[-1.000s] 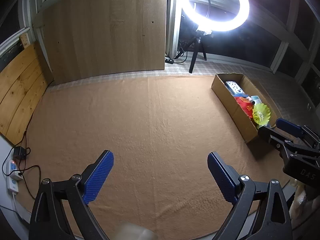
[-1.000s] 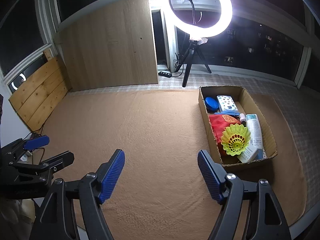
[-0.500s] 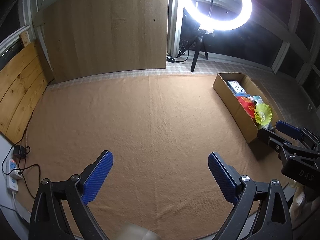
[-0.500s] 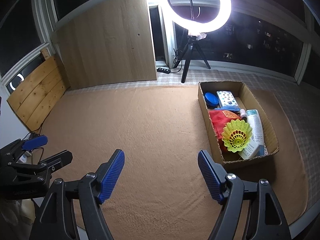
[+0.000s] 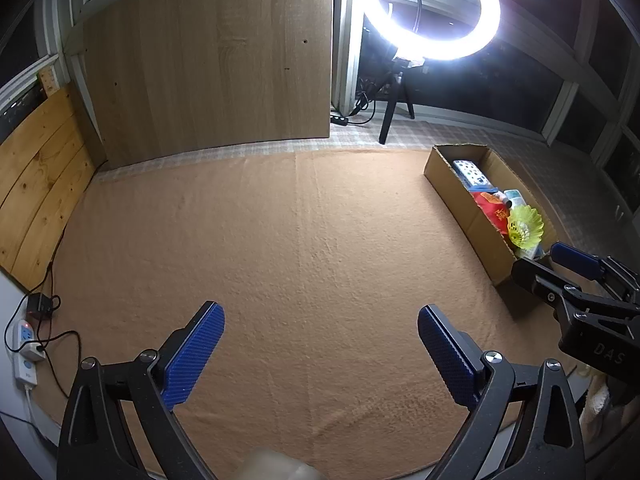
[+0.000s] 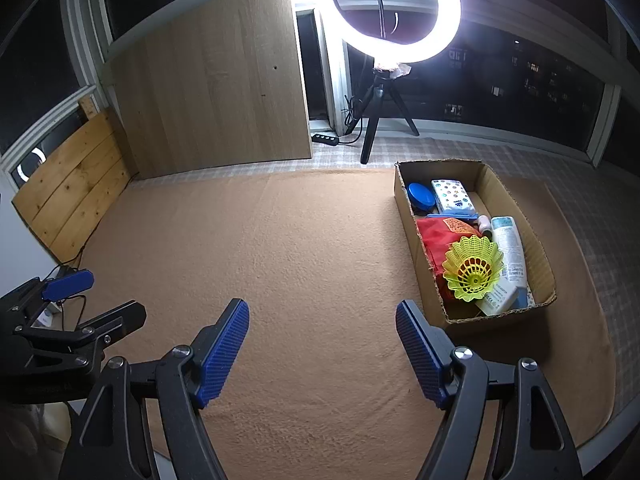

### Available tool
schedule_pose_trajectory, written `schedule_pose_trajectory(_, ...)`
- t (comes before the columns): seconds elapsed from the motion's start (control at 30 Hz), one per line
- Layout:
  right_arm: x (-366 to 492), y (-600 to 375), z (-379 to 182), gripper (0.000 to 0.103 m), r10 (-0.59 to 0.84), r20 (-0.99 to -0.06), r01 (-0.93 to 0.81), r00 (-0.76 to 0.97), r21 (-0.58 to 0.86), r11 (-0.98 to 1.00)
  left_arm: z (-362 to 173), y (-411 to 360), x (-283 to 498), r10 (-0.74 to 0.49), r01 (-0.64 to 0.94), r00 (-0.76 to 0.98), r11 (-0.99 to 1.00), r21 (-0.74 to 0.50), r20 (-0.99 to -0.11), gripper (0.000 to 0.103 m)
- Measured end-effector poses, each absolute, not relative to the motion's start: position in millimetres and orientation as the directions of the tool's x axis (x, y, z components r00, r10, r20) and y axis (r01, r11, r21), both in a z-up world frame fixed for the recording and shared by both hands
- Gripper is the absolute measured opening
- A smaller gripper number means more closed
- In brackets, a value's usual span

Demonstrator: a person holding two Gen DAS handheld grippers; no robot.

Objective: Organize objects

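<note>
A cardboard box (image 6: 404,204) sits on the right of the tan carpet (image 6: 304,256). Inside it lie a yellow shuttlecock (image 6: 474,270), a red bag (image 6: 434,240), a white tube (image 6: 509,246), a blue lid (image 6: 421,195) and a patterned tissue pack (image 6: 453,196). My right gripper (image 6: 322,350) hovers open over bare carpet, left of the box, nothing between its blue pads. My left gripper (image 5: 320,354) is also open and empty above the carpet. The left wrist view shows the box (image 5: 464,204) far right, with the right gripper (image 5: 560,268) in front of it.
A lit ring light on a tripod (image 6: 374,120) stands behind the box. A wooden panel (image 6: 216,92) and a plank board (image 6: 72,184) lean along the back and left walls. A power strip with cables (image 5: 26,344) lies off the carpet's left edge.
</note>
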State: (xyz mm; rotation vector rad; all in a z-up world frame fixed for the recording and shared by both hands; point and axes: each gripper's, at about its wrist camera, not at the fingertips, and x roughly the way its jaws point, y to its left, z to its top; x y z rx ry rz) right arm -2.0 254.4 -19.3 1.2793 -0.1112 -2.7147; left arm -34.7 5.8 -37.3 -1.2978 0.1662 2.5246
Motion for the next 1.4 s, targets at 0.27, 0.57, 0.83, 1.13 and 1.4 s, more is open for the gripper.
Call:
schedule_pose_trajectory(0.27, -1.6, 255.0, -18.6, 0.073, -0.154, -0.761, 0.088, -0.63, 0.127, -0.988, -37.2, 5.4, -35.0, 0.206, -0.312, -0.55, -0.949, -0.03, -0.81, 0.099)
schedule_pose_trajectory(0.57, -0.4, 256.4, -19.4, 0.073, -0.152, -0.764, 0.084, -0.627, 0.127, -0.988, -36.3, 3.6, -35.8, 0.201, -0.306, -0.554, -0.952, -0.027, -0.808, 0.099)
schedule_pose_trajectory(0.83, 1.7, 258.0, -20.6, 0.073, -0.145, -0.765, 0.078, -0.627, 0.123, -0.989, -36.0, 1.7, -35.7, 0.2, -0.304, -0.555, -0.952, -0.027, -0.808, 0.099)
schedule_pose_trajectory(1.13, 3.9, 258.7, -21.1, 0.073, -0.13, -0.77, 0.058, -0.625, 0.12, -0.991, -37.7, 1.5, -33.2, 0.201, -0.306, -0.552, -0.952, -0.027, -0.809, 0.1)
schedule_pose_trajectory(1.4, 3.9, 259.7, -20.8, 0.073, -0.124, -0.772, 0.049, -0.623, 0.12, -0.992, -38.1, 3.9, -31.8, 0.203, -0.313, -0.55, -0.95, -0.026, -0.81, 0.1)
